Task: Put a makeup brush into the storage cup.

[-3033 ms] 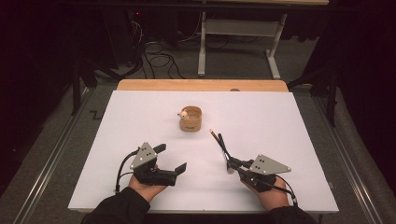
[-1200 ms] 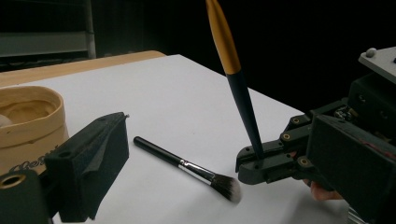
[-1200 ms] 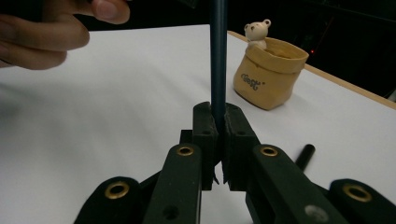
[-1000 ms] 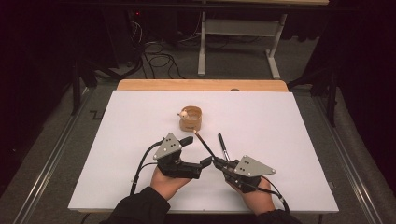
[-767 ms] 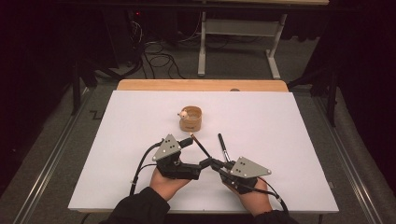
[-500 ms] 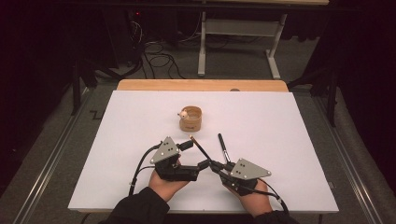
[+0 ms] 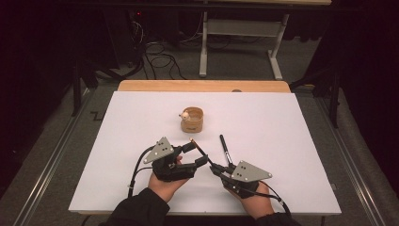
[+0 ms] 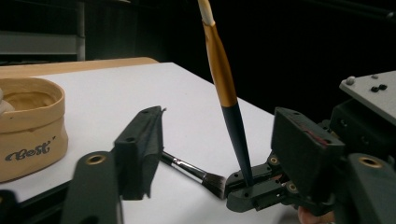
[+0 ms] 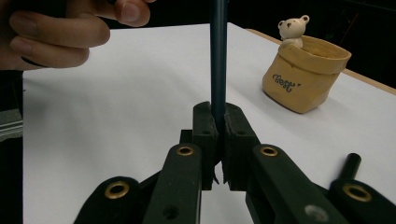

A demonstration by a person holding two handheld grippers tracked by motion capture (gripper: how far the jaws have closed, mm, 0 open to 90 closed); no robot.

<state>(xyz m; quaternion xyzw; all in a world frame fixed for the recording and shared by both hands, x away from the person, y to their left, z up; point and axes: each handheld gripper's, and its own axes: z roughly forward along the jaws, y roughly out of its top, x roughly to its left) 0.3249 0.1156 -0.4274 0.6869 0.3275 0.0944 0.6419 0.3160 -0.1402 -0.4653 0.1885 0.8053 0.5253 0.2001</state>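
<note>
Gripping a brush [image 8: 227,88] by its dark end, the right tongs [image 7: 217,170] hold it tilted up between the half-open left tongs [image 7: 195,154], whose jaws have just been closing without pressing it.

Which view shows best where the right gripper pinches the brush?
The right gripper view: its fingers press shut on the dark brush handle. The left gripper view shows the brush rising from that gripper farther off; the high view shows it small.
</note>
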